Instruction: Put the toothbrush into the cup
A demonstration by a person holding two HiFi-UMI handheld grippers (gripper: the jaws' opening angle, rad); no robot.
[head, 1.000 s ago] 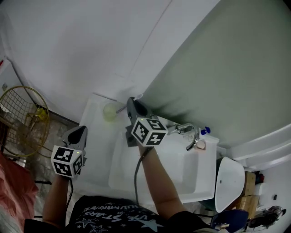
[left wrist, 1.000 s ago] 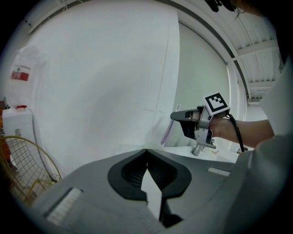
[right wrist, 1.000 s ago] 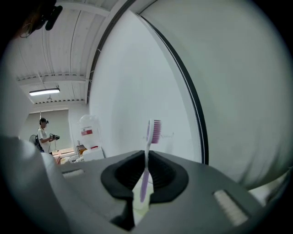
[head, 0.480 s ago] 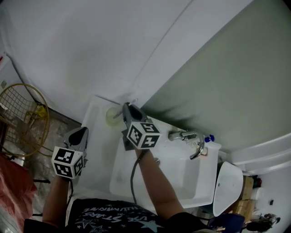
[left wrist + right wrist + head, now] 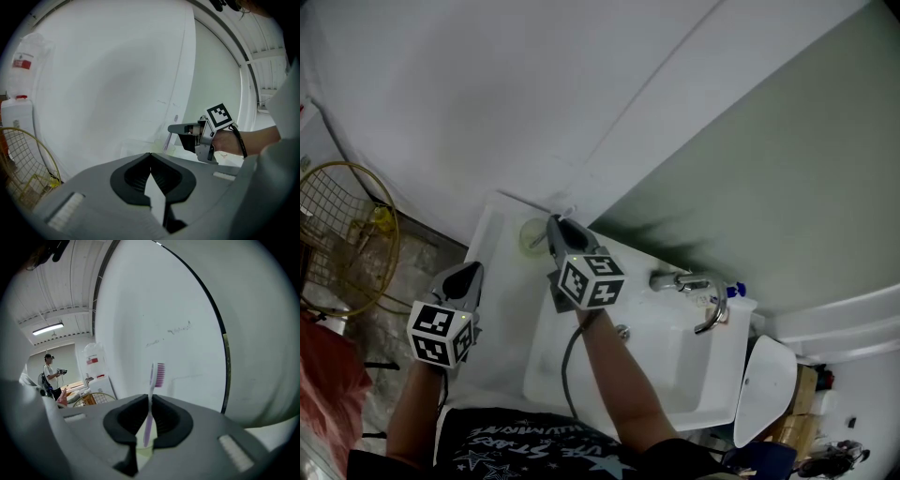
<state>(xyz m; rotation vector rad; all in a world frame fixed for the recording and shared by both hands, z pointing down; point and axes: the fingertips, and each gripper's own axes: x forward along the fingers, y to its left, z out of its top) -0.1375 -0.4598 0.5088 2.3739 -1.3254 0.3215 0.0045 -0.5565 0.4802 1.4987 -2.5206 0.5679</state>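
A purple toothbrush (image 5: 151, 394) stands upright between the jaws of my right gripper (image 5: 149, 401), which is shut on its handle; the bristled head (image 5: 160, 374) sticks up above the jaws. Just beneath the jaws shows the pale green cup (image 5: 143, 453). In the head view the cup (image 5: 530, 236) stands at the sink counter's back left corner, with the right gripper (image 5: 553, 227) over its right rim. From the left gripper view the toothbrush (image 5: 168, 139) hangs over the cup (image 5: 169, 150). My left gripper (image 5: 459, 279) stays off to the left, shut and empty (image 5: 151, 157).
The white sink basin (image 5: 675, 375) lies right of the cup, with a chrome tap (image 5: 689, 281) and a blue-capped bottle (image 5: 733, 292) behind it. A wire basket (image 5: 342, 234) stands on the floor at left. A white wall rises behind the counter.
My right gripper has come down and a little left with the toothbrush, closer over the cup. The left gripper has sunk slightly.
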